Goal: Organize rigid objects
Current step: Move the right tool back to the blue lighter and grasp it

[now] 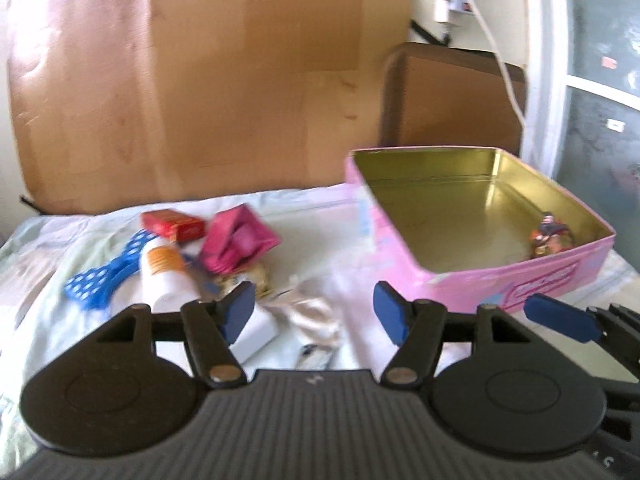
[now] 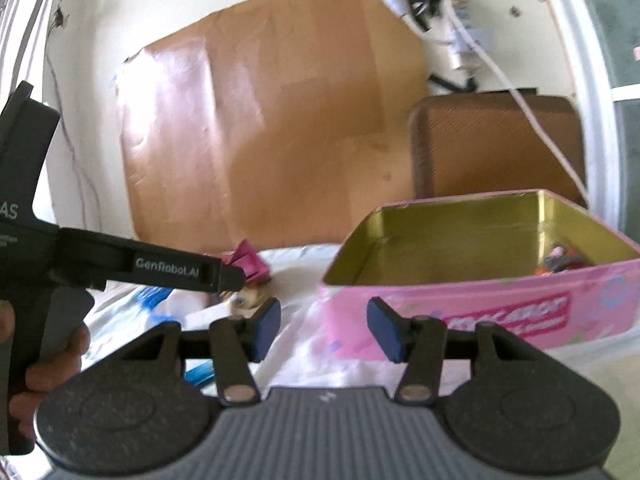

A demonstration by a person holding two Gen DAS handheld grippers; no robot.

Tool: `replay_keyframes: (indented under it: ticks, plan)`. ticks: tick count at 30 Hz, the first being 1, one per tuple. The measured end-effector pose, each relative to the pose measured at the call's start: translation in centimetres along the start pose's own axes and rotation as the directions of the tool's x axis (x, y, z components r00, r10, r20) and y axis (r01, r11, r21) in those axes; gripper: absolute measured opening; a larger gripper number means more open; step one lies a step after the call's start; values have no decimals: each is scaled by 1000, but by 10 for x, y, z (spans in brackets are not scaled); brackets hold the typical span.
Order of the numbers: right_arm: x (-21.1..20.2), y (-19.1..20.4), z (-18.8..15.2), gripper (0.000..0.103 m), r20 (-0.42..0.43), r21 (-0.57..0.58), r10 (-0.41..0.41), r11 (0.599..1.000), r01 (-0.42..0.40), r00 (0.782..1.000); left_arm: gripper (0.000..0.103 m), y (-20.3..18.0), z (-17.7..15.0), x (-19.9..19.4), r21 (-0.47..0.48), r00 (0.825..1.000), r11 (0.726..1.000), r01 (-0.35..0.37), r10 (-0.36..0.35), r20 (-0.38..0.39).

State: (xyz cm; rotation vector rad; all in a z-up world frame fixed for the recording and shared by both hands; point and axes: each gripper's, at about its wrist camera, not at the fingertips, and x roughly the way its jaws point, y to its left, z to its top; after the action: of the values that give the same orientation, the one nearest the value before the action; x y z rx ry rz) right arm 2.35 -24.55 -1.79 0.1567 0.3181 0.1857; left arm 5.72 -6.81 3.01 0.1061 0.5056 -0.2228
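Pink tin (image 1: 516, 280), lid off, gold-lined, set on a pale sheet (image 1: 312, 216) at the right of the scene; small painted figurine (image 1: 550, 236) lying inside, against the tin's near right corner.

Left of the tin, well apart from it, a heap of loose things on the sheet: red carton (image 1: 174, 225) farthest back, magenta pouch (image 1: 236, 242) just beside the carton on its tin side, blue polka-dot bow-shaped piece (image 1: 106, 276) at the far left, white bottle with an orange label (image 1: 166, 276) on its side touching the bow piece, white flat block (image 1: 256, 330) nearest the camera. Between the heap and the tin, a crumpled cream wrapper (image 1: 316, 316), too blurred to name better.

Left gripper (image 1: 314, 314): blue pads parted wide, nothing between them, hovering over the sheet just left of the tin's near corner. Right gripper (image 2: 324, 330): pads parted moderately, nothing clamped, facing the tin's near left corner; one blue pad of it also visible at the right edge of the left wrist view, just in front of the tin's near wall.

Behind the tin, a large sheet of cardboard (image 1: 224, 80) against the wall, and a brown chair back (image 1: 452, 100) directly beyond the tin.
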Motion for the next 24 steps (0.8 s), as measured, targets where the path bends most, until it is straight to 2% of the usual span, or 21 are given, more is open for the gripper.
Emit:
replay_keyframes:
  ticks: [15, 24]
  plan:
    - [26, 49, -14, 50, -116, -66, 58, 996, -66, 992, 69, 61, -27, 15, -97, 996, 992, -83, 79, -44]
    - [62, 72, -24, 58, -232, -38, 96, 993, -108, 968, 69, 101, -40, 22, -198, 993, 975, -101, 88, -72]
